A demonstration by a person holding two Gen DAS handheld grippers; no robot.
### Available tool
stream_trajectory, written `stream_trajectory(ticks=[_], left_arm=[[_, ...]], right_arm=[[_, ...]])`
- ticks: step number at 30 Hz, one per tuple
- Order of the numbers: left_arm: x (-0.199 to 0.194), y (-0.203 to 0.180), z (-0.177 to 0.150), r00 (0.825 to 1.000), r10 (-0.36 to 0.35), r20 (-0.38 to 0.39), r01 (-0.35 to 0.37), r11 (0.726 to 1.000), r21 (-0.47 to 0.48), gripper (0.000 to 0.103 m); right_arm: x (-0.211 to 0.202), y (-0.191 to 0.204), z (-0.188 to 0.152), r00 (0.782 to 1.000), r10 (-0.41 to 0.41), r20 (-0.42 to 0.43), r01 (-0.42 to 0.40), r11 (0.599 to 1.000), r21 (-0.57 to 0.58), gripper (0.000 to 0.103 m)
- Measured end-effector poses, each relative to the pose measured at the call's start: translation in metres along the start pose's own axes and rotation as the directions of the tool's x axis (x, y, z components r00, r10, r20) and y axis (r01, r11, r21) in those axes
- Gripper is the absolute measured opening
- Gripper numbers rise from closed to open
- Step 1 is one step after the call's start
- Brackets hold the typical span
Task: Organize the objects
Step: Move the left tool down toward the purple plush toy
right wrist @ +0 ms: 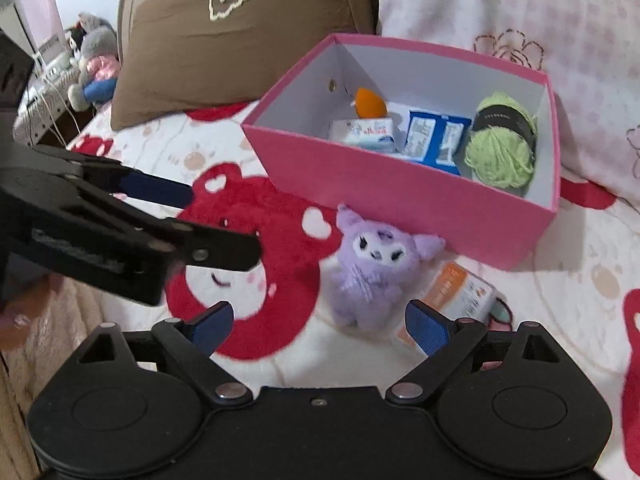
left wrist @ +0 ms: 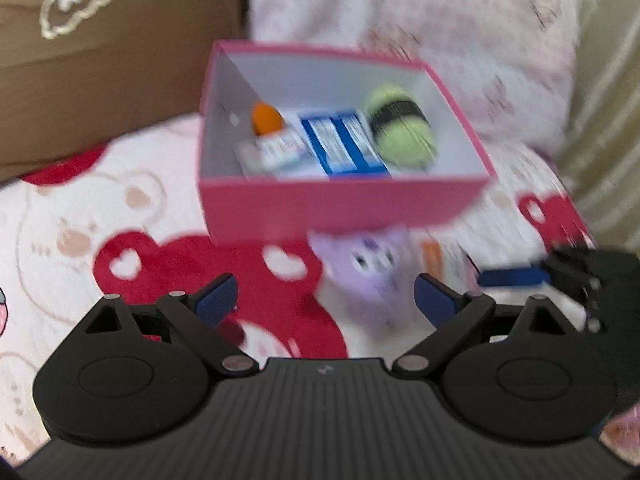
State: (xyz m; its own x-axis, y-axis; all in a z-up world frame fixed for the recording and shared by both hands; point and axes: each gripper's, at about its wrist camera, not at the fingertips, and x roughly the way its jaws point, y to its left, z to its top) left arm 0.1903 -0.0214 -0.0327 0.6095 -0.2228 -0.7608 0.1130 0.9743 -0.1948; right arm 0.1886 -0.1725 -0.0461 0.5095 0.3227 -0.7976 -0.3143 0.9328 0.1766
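Right wrist view alone shows an orange-white packet (right wrist: 460,292) beside the purple plush (right wrist: 376,264) — both before the pink box (right wrist: 400,196), which holds green yarn (right wrist: 500,148), blue carton (right wrist: 436,138). Left tongs (left wrist: 326,304) and right tongs (right wrist: 320,328) released, empty.

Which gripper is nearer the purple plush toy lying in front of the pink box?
Right, narrowly. The right gripper is open directly before the purple plush toy, framing it. The left gripper, also open, faces it from further left.

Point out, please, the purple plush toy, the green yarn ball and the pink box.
purple plush toy (right wrist: 376,264): right wrist view, on its chest.
green yarn ball (right wrist: 500,148): right wrist view, on the green strands.
pink box (right wrist: 400,196): right wrist view, on its near outer wall.
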Motion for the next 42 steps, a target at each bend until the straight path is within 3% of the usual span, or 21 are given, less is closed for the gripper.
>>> stream_trajectory(ticks=[4, 8, 9, 12, 21, 23, 25, 26, 27, 28, 32, 37, 39, 42], left_arm=[[0.016, 0.010, -0.004, 1.000, -0.019, -0.002, 0.019, 0.998, -0.052, 0.095], [0.030, 0.013, -0.017, 0.999, -0.047, -0.009, 0.047, 0.998, -0.040, 0.093], [0.032, 0.014, -0.021, 0.998, -0.060, -0.011, 0.059, 0.997, -0.042, 0.093], [0.042, 0.018, -0.032, 0.991, -0.133, -0.031, 0.132, 0.990, -0.050, 0.093], [0.062, 0.021, -0.048, 0.976, -0.216, 0.002, 0.215, 0.970, -0.118, 0.084], [0.069, 0.025, -0.051, 0.970, -0.243, 0.002, 0.240, 0.957, -0.163, 0.078], [0.078, 0.025, -0.053, 0.960, -0.281, -0.015, 0.274, 0.945, -0.179, 0.060], [0.082, 0.024, -0.053, 0.958, -0.286, -0.025, 0.277, 0.942, -0.191, 0.058], [0.086, 0.023, -0.054, 0.955, -0.294, -0.028, 0.282, 0.937, -0.205, 0.056], [0.089, 0.022, -0.055, 0.952, -0.304, -0.026, 0.292, 0.932, -0.215, 0.053], [0.099, 0.018, -0.056, 0.951, -0.309, -0.012, 0.297, 0.924, -0.240, 0.050], [0.106, 0.014, -0.057, 0.965, -0.263, 0.003, 0.257, 0.939, -0.229, 0.048], [0.111, 0.017, -0.058, 0.960, -0.279, -0.004, 0.269, 0.930, -0.253, 0.037], [0.120, 0.026, -0.059, 0.945, -0.327, -0.006, 0.307, 0.894, -0.325, 0.031]], right_arm=[[0.016, -0.004, 0.000, 0.997, -0.072, 0.029, 0.071, 0.997, 0.039, 0.095], [0.024, -0.009, -0.006, 0.994, -0.074, 0.080, 0.065, 0.992, 0.108, 0.094], [0.027, -0.009, -0.008, 0.995, -0.060, 0.084, 0.050, 0.992, 0.113, 0.087], [0.035, -0.002, -0.009, 0.999, -0.019, 0.047, 0.017, 0.998, 0.057, 0.081], [0.058, -0.008, -0.016, 0.997, -0.082, 0.010, 0.081, 0.993, 0.091, 0.081], [0.061, -0.009, -0.017, 0.996, -0.093, 0.011, 0.091, 0.990, 0.106, 0.081], [0.064, -0.009, -0.017, 0.996, -0.091, 0.011, 0.089, 0.990, 0.108, 0.081], [0.067, -0.008, -0.016, 0.996, -0.087, 0.004, 0.087, 0.991, 0.098, 0.077], [0.072, -0.005, -0.015, 0.996, -0.083, -0.014, 0.083, 0.994, 0.072, 0.063], [0.075, -0.002, -0.014, 0.996, -0.091, -0.022, 0.092, 0.995, 0.049, 0.059], [0.083, 0.004, -0.012, 0.992, -0.126, -0.014, 0.126, 0.992, 0.021, 0.059], [0.091, -0.008, -0.012, 0.983, -0.175, -0.048, 0.178, 0.982, 0.059, 0.061], [0.096, -0.014, -0.012, 0.985, -0.158, -0.072, 0.164, 0.982, 0.091, 0.061], [0.099, -0.019, -0.012, 0.991, -0.111, -0.073, 0.120, 0.985, 0.120, 0.063]])
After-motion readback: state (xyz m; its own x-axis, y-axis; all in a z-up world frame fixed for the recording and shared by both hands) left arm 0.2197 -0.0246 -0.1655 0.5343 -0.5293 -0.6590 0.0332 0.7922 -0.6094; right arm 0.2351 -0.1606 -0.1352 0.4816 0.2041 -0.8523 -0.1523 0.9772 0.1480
